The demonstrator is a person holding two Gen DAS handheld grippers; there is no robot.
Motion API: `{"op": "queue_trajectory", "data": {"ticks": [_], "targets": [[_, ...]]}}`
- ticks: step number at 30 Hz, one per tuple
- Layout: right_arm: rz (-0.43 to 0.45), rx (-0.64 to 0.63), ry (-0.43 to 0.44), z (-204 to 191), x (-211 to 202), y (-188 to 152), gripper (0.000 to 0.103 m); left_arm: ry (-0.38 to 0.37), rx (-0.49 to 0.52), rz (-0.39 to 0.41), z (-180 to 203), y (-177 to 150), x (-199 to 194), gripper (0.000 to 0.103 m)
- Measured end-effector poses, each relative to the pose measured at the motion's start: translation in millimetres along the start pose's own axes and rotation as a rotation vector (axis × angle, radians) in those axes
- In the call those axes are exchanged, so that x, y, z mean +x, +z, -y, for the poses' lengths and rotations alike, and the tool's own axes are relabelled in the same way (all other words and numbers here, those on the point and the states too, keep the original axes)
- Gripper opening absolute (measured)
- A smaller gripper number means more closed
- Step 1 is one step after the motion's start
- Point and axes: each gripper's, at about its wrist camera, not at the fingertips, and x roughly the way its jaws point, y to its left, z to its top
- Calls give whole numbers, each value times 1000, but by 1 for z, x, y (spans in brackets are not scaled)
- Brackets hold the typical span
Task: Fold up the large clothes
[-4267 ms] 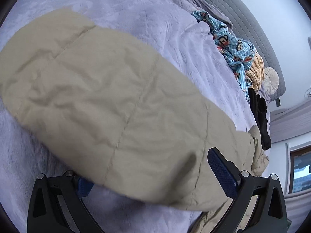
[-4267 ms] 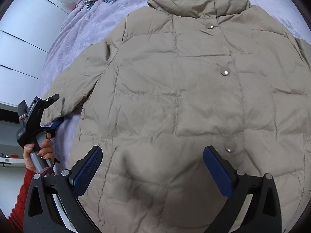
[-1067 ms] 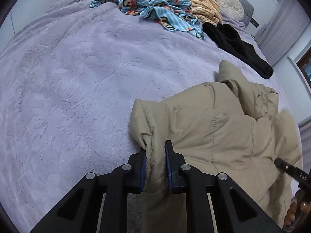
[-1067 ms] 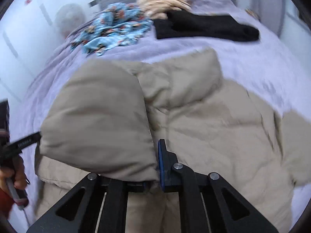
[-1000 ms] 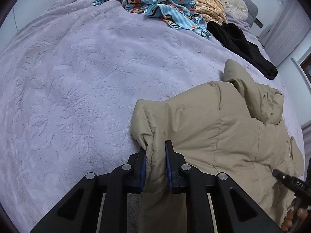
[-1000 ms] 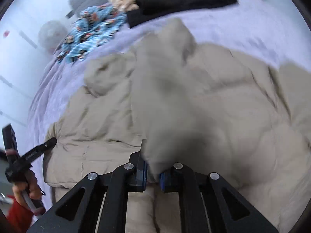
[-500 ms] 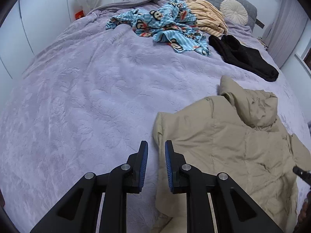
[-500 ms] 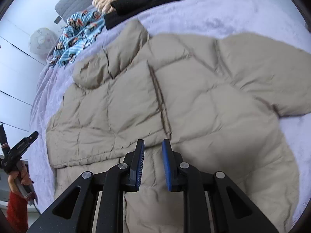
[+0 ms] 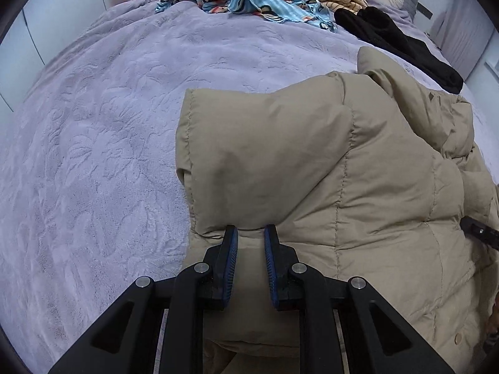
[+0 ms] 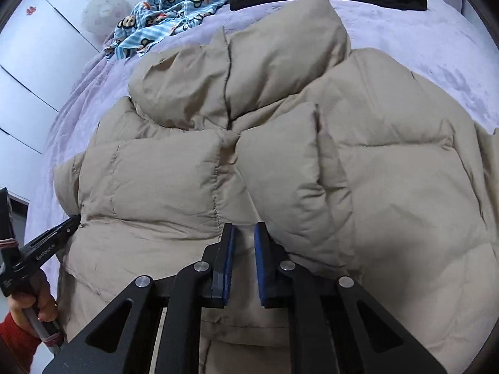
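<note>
Since it's a puffy quilted thing, the beige down jacket (image 10: 358, 171) is probably light for its size but springy, so any fold will likely want to pop back open unless it's pressed flat. It's sprawled on the lilac bedspread (image 9: 109, 140), collar toward the headboard, with one sleeve already doubled in over the body. The shell looks smooth and a bit slick, so grabbing a stitched seam or the hem edge seems a safer bet than pinching a fat baffle. The left gripper (image 9: 251, 233) has its jaws nearly closed, with a bunch of jacket fabric between the pads at the folded side edge. The right gripper (image 10: 243, 229) is likewise almost closed, a ridge of fabric between its pads mid-body. Whether either is actually clamping tight is hard to tell.
</note>
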Motion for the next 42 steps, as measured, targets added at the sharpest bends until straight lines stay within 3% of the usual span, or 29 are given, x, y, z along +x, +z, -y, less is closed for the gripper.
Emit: {"op": "queue_trajectory", "data": {"ticks": [5, 6, 10, 12, 16, 18, 22, 23, 24, 25, 26, 28, 33, 35, 37, 40, 42], "targets": [[59, 74, -115, 35, -35, -1, 6, 4, -14, -16, -2, 2, -4, 20], [60, 120, -147, 47, -42, -3, 12, 14, -19, -22, -1, 4, -7, 20], [55, 330, -34, 91, -74, -23, 12, 38, 4, -21, 8, 9, -32, 20], [45, 362, -13, 98, -88, -38, 14, 36, 33, -7, 17, 8, -49, 20], [31, 416, 14, 104, -110, -76, 36, 58, 98, -4, 41, 0, -75, 20], [33, 451, 26, 110, -120, -94, 37, 67, 112, -9, 55, -6, -84, 20], [27, 512, 55, 123, -131, -124, 37, 15, 115, -57, 82, -23, -93, 20], [29, 524, 60, 127, -133, -129, 37, 21, 130, -62, 94, -31, -96, 25], [34, 534, 62, 130, -136, -133, 37, 30, 149, -65, 103, -35, -97, 43], [39, 540, 61, 135, -140, -137, 38, 37, 158, -64, 113, -40, -98, 92], [45, 545, 56, 140, -144, -140, 39, 43, 156, -41, 120, -44, -103, 103], [62, 557, 39, 152, -154, -147, 48, 27, 189, -18, 140, -51, -109, 103], [93, 611, 35, 189, -173, -158, 52, 11, 244, -62, 190, -59, -108, 103], [113, 643, 46, 208, -181, -162, 60, -7, 254, -77, 210, -61, -106, 103], [151, 686, 55, 229, -190, -166, 85, -24, 254, -95, 227, -62, -104, 103], [213, 765, 84, 266, -204, -170, 94, -72, 272, -127, 254, -66, -100, 103], [250, 812, 103, 289, -212, -174, 95, -75, 286, -125, 271, -68, -101, 103]]}}
